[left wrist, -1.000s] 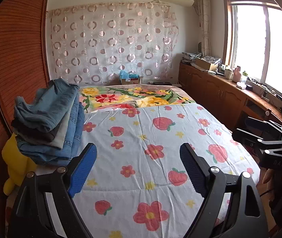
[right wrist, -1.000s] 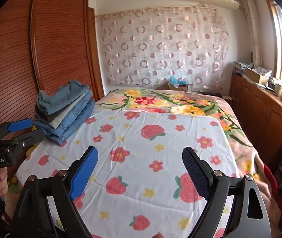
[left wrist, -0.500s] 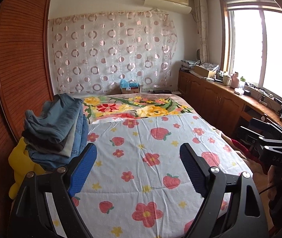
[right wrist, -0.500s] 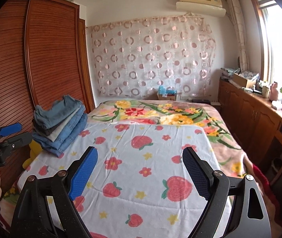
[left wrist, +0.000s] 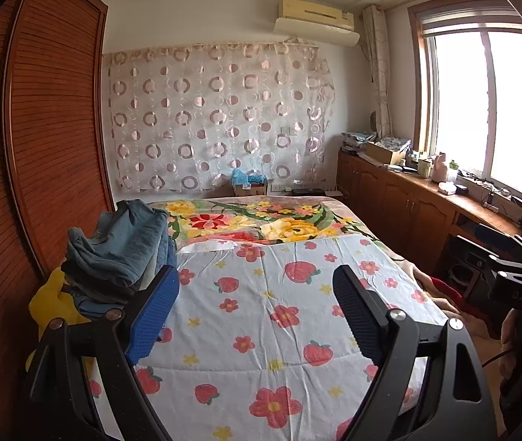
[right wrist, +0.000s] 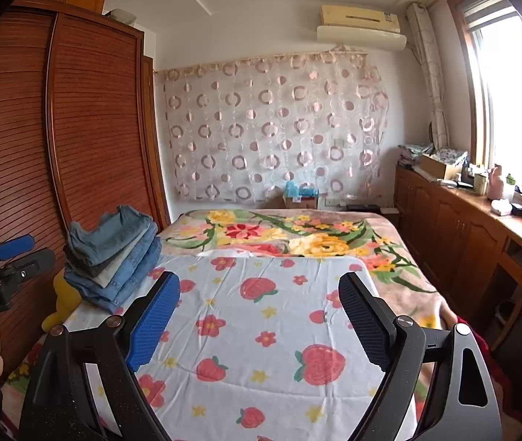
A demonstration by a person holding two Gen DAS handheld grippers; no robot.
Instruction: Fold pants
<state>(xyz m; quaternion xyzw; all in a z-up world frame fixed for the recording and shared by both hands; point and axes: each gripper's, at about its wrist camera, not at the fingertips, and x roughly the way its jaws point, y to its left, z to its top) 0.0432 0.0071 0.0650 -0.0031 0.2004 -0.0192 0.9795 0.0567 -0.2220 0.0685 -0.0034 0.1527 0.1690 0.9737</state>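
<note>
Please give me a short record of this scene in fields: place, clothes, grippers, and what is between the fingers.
place: bedroom, bed with a flowered sheet
clothes: stack of folded jeans at the bed's left edge, beside the wardrobe
left gripper: open, over the sheet
right gripper: open, over the sheet
between the fingers: nothing
pants spread on the sheet: none visible

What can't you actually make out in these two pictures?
- Yellow soft thing: mostly hidden beneath the stack of folded blue denim pants, both views.
- Small items on the brown wooden counter: too small.
- Outside the bright window: glare, both views.
</note>
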